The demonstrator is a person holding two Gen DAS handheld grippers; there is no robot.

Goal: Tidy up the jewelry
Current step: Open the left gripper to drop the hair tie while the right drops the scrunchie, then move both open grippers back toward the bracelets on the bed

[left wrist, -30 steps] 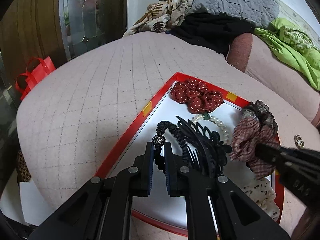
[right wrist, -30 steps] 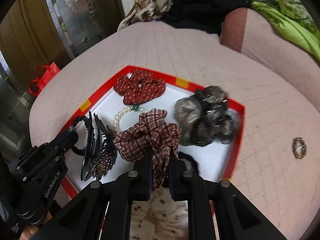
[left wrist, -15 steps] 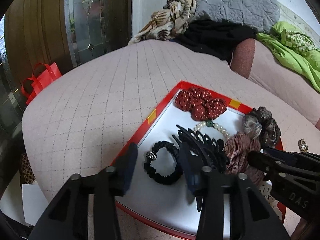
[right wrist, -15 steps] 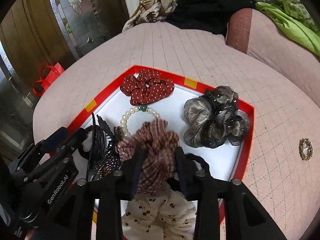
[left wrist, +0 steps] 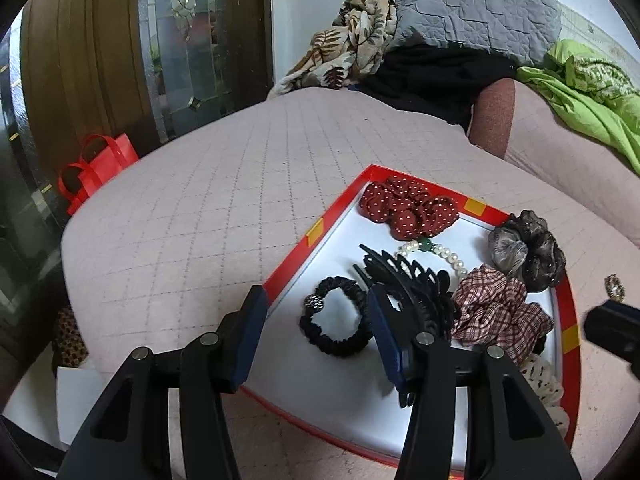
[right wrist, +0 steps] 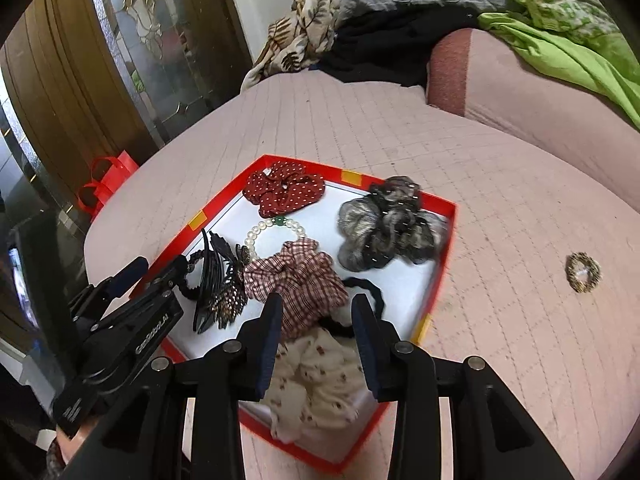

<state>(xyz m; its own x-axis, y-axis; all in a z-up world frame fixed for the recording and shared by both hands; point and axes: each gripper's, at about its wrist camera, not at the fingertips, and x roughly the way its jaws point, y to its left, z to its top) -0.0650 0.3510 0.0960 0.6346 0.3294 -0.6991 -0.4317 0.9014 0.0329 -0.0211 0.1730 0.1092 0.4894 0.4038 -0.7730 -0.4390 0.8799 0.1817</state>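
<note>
Both claws, left claw [left wrist: 316, 332] and right claw [right wrist: 318, 334], are spreading empty above the red tray [right wrist: 446, 248], so we are reaching right for the gold ring [right wrist: 583, 272] lying on the bed.

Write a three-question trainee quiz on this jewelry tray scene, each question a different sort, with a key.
1. True or false: the left claw is shut on the black hair tie.
2. Multiple choice: which item lies outside the red tray, on the quilted cover?
A. the pearl bracelet
B. the small gold ring-shaped piece
C. the plaid scrunchie
3. Fill in: the red scrunchie has white ____.

Key
1. False: its jaws stand open, having just been opening, and the tie lies free in the tray.
2. B
3. dots
</note>
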